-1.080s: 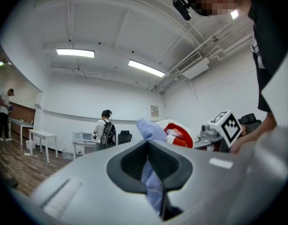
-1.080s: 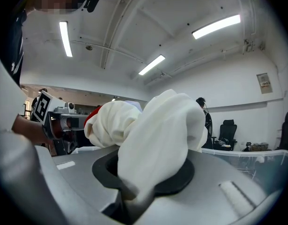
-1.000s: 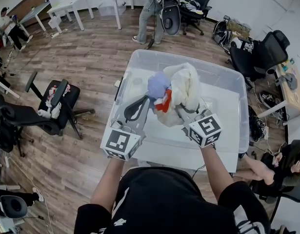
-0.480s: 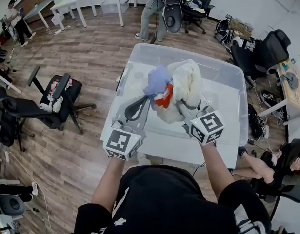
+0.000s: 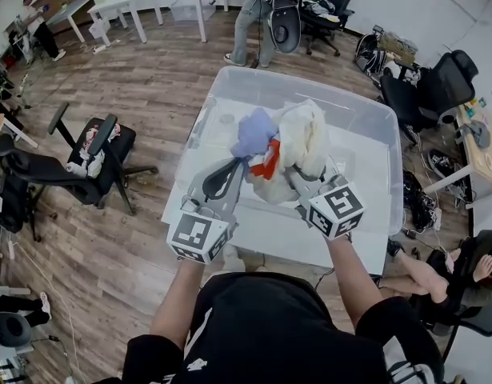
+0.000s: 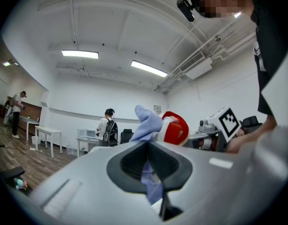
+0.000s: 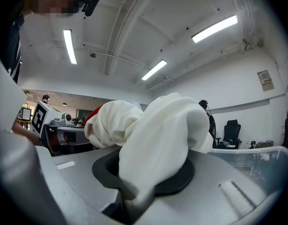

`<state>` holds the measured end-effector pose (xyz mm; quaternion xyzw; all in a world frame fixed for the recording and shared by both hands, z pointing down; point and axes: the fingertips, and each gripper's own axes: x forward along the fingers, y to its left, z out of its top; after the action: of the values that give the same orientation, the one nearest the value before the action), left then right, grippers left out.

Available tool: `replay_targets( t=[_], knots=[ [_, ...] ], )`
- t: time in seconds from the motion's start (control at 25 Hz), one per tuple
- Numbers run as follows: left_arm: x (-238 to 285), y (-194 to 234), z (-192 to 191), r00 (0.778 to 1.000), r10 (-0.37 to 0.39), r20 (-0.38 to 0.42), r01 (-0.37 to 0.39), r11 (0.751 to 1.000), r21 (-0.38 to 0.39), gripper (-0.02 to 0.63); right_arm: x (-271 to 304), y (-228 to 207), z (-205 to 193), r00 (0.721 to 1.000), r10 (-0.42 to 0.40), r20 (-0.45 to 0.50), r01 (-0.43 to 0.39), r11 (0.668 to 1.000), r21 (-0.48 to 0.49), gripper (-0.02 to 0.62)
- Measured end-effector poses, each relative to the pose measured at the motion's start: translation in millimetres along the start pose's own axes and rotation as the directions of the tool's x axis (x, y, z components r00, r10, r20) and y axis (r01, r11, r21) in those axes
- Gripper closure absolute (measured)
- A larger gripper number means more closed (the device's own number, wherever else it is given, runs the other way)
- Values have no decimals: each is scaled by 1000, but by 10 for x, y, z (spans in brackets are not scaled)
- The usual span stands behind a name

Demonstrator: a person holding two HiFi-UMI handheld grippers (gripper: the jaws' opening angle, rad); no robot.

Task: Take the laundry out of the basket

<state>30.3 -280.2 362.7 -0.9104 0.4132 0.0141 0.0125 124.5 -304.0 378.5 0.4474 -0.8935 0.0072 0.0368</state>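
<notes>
Hold the lavender cloth (image 5: 254,130) pinched in the left gripper (image 5: 246,158), the red-and-white piece (image 5: 267,161) bunched between, the white garment (image 5: 304,138) pinched in the right gripper (image 5: 294,174). Lift both evenly from over the middle of the clear bin (image 5: 366,184), carrying trailing folds past the near rim.

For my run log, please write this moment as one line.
left gripper: shut on blue cloth | right gripper: shut on white cloth | place: over clear bin

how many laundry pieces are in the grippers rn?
3 visible: lavender cloth in the left gripper, cream cloth in the right gripper, red piece bunched between them. More may be hidden inside.
</notes>
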Motion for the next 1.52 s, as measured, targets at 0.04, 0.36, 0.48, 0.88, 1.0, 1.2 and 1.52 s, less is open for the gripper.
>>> replay_targets(
  t=[0.04, 0.36, 0.48, 0.88, 1.0, 1.2, 1.52],
  knots=[
    [-3, -29, -10, 1000, 2, -2, -2, 1000, -1, 598, -25, 1, -4, 1000, 3, 1, -3, 1000, 1, 476],
    [13, -252, -31, 1000, 19, -19, -18, 999, 32, 598, -150, -39, -2, 1000, 24, 9, -24, 1000, 3, 476],
    [-11, -292, -46, 999, 29, -23, -29, 1000, 6, 598, -197, -37, -10, 999, 34, 13, -34, 999, 5, 476],
    [-108, -380, -78, 999, 42, -27, -42, 999, 21, 598, -303, 18, -43, 999, 37, 21, -37, 999, 5, 474],
    [-125, -381, -51, 999, 37, -23, -37, 999, 20, 598, -332, 59, -11, 999, 32, 27, -32, 999, 7, 474],
    [-170, -460, -13, 1000, 13, -14, -12, 999, 40, 600, -424, 96, -11, 999, 3, 33, -4, 1000, 14, 474],
    [-400, -456, 26, 1000, -19, -6, 19, 999, 26, 598, -522, 289, 49, 999, -39, 31, 39, 999, -1, 474]
  ],
)
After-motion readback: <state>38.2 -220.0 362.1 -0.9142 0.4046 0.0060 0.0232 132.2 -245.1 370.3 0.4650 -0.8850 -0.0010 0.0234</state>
